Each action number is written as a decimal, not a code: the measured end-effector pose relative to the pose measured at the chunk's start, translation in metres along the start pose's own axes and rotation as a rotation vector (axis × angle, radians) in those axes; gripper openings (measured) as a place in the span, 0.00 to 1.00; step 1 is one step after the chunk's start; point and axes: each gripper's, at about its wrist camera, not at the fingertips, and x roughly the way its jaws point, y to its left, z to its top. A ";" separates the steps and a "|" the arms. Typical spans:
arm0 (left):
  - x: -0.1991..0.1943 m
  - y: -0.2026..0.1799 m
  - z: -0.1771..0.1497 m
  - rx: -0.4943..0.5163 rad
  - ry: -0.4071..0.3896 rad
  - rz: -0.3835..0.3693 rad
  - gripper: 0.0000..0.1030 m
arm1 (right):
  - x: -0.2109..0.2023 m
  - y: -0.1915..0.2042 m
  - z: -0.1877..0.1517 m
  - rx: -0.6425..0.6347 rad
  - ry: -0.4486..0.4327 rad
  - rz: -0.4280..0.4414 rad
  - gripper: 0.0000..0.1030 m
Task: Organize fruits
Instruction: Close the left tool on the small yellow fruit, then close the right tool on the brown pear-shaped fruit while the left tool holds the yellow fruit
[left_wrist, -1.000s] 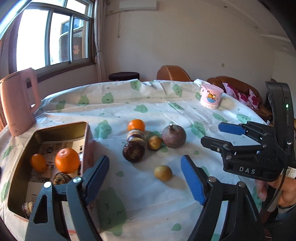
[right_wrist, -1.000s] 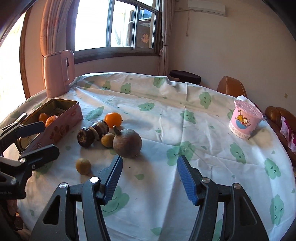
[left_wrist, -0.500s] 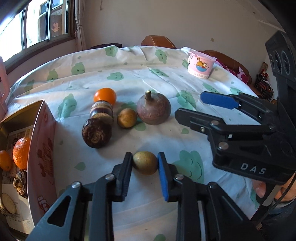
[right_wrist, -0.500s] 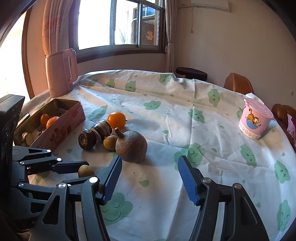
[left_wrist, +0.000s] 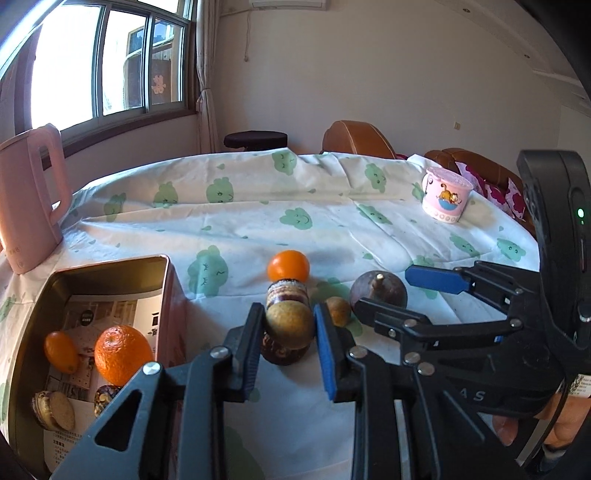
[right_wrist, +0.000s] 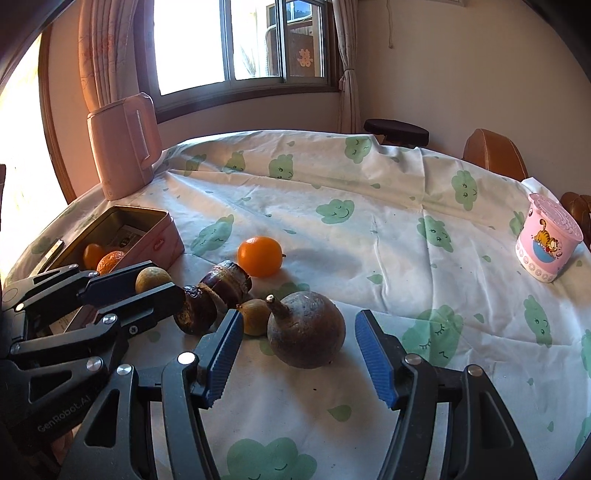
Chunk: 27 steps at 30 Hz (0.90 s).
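My left gripper (left_wrist: 287, 314) is shut on a small yellow-brown round fruit (left_wrist: 290, 325), held beside the open tin box (left_wrist: 110, 266). The right wrist view shows that left gripper (right_wrist: 159, 282) and its fruit (right_wrist: 151, 280) next to the tin (right_wrist: 147, 214). My right gripper (right_wrist: 298, 325) stands open on either side of a big brown fruit with a stem (right_wrist: 303, 339), pads clear of it. On the cloth lie an orange (right_wrist: 259, 256), two dark purple fruits (right_wrist: 227, 282) and another small brown fruit (right_wrist: 255, 316). The tin holds two oranges (left_wrist: 122, 354) and some dark pieces.
A pink kettle (right_wrist: 123, 144) stands behind the tin at the table's left edge. Far right on the cloud-print cloth is a pink cartoon cup (right_wrist: 546, 243). Brown chairs (left_wrist: 354, 140) and a dark stool (left_wrist: 255, 140) stand beyond the far edge. A person's hand (left_wrist: 561, 417) holds the right gripper.
The left gripper closed on the small yellow-brown fruit and carried it from the cloth toward the tin. The right gripper moved in until the big brown fruit lies between its fingers.
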 end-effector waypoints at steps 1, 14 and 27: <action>0.002 -0.001 -0.001 0.001 0.007 -0.001 0.28 | 0.003 -0.002 0.000 0.013 0.006 0.000 0.63; -0.007 -0.004 -0.001 0.013 -0.041 -0.004 0.28 | 0.011 -0.016 -0.003 0.119 0.026 0.090 0.48; -0.014 -0.002 -0.001 0.011 -0.079 0.000 0.28 | -0.007 -0.016 -0.004 0.117 -0.073 0.069 0.48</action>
